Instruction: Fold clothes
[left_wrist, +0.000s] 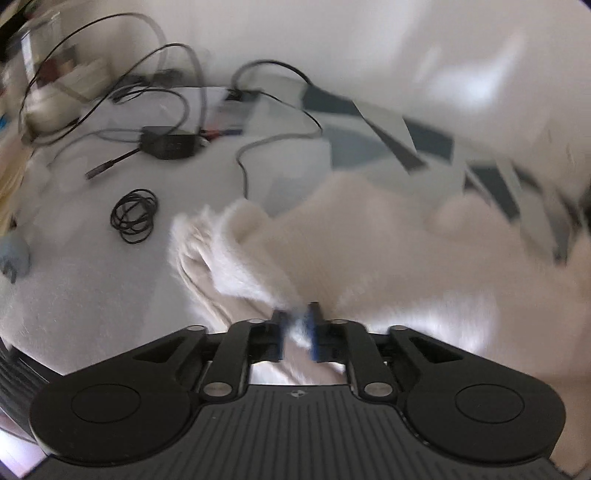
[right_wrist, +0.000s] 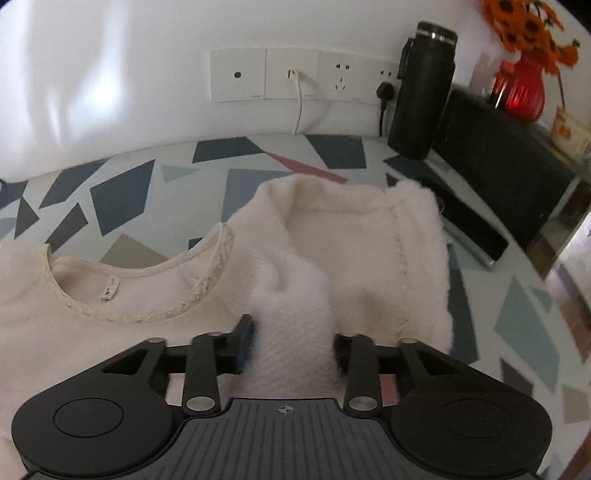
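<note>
Fleecy cream sweater (right_wrist: 332, 258) fabric is pinched in both tools: the right gripper (right_wrist: 291, 332) clamps a thick bunched fold, the left gripper (left_wrist: 297, 328) nips a thinner edge. The garment lies on the patterned table (right_wrist: 122, 192), collar up; its neck label (right_wrist: 109, 290) is too small to read. Black cables (left_wrist: 135, 216) sit well left.

each camera sits just behind its own gripper, looking forward along the fingers and down. the left wrist view, motion-blurred, faces cables (left_wrist: 166, 122) on a white surface, close over the cream sweater (left_wrist: 369, 251). the right wrist view faces the wall sockets (right_wrist: 291, 74), equally close. both share the sweater (right_wrist: 343, 240) and the patterned tabletop (right_wrist: 122, 192).
</note>
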